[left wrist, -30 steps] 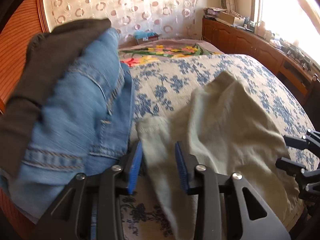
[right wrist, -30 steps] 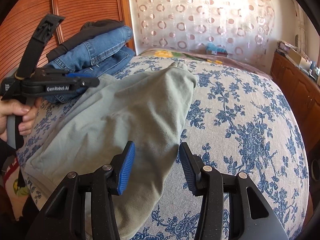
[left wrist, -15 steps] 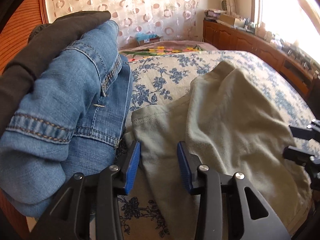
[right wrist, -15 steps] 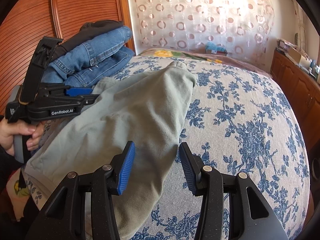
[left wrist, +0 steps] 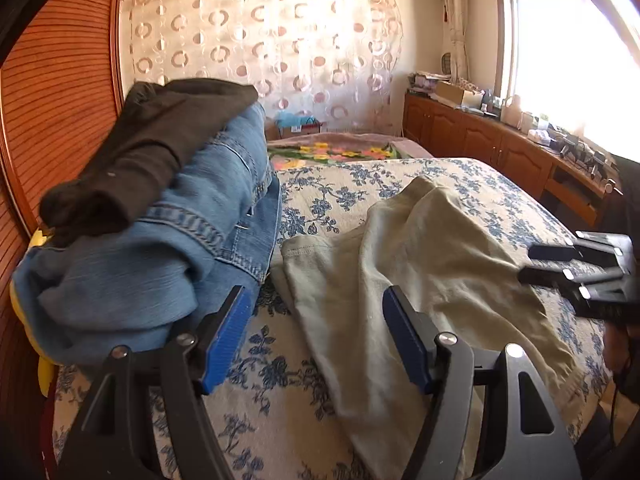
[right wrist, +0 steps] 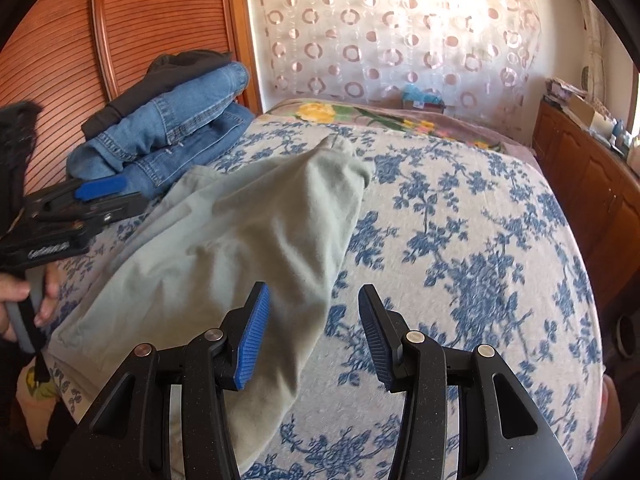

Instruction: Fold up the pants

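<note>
The sage-green pants (right wrist: 248, 240) lie spread on the floral bedspread (right wrist: 480, 240), beside a stack of folded jeans (left wrist: 168, 264). Over them, the left hand-held gripper (left wrist: 316, 336) has just been opening, empty and wide; the right hand-held gripper (right wrist: 312, 336) hovers half-open, gripping nothing.

Daylight floods from window (left wrist: 576, 52), blown out white. Curtain (right wrist: 400, 32) glows backlit. Heavy fisheye bending, dark vignette at corners. Slight motion blur on jeans (left wrist: 132, 280).
</note>
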